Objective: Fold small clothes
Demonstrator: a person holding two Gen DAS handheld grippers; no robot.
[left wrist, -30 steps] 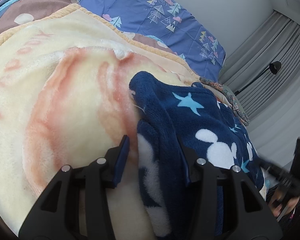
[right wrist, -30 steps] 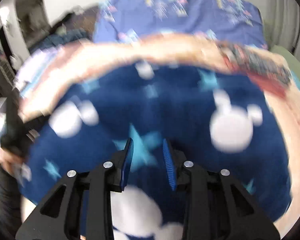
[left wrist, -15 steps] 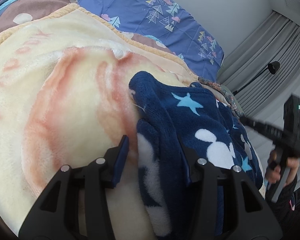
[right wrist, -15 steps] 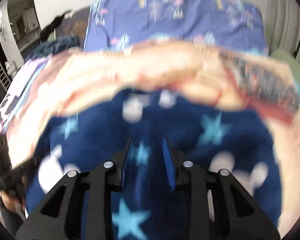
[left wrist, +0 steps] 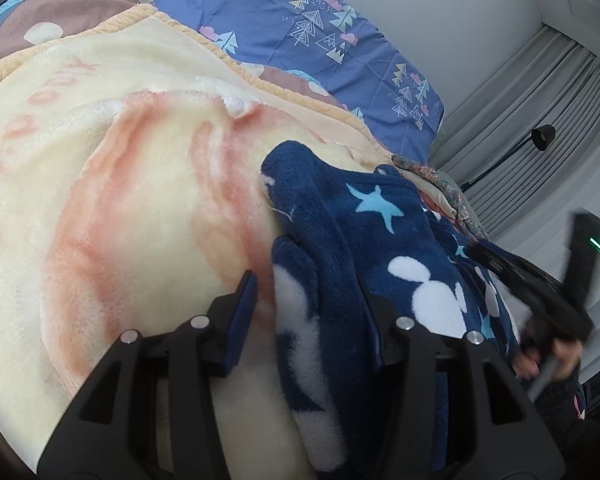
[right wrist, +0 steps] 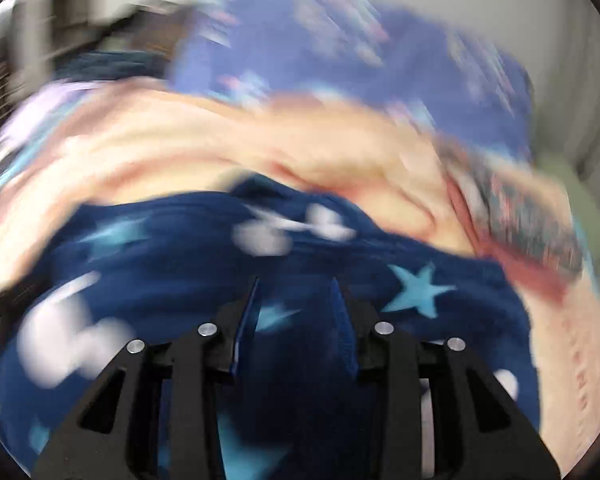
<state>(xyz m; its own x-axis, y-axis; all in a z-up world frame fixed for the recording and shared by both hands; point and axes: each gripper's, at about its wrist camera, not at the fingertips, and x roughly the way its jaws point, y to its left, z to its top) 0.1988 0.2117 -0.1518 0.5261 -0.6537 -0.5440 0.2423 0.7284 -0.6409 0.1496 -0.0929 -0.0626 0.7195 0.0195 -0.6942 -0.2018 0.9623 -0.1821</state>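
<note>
Lettering on the cream blanket (left wrist: 100,152) is too warped to read. Your left gripper (left wrist: 312,308) angles down, half-open around the navy fleece (left wrist: 340,240) fold; grip unclear. Your right gripper (right wrist: 296,312), above it, has just been widening, empty.

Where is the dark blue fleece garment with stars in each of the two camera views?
Left wrist view: the dark blue fleece garment lies right of centre, running down between the gripper's fingers.
Right wrist view: it fills the lower half, blurred.
Shared landmark: the cream and peach blanket under it.
</note>
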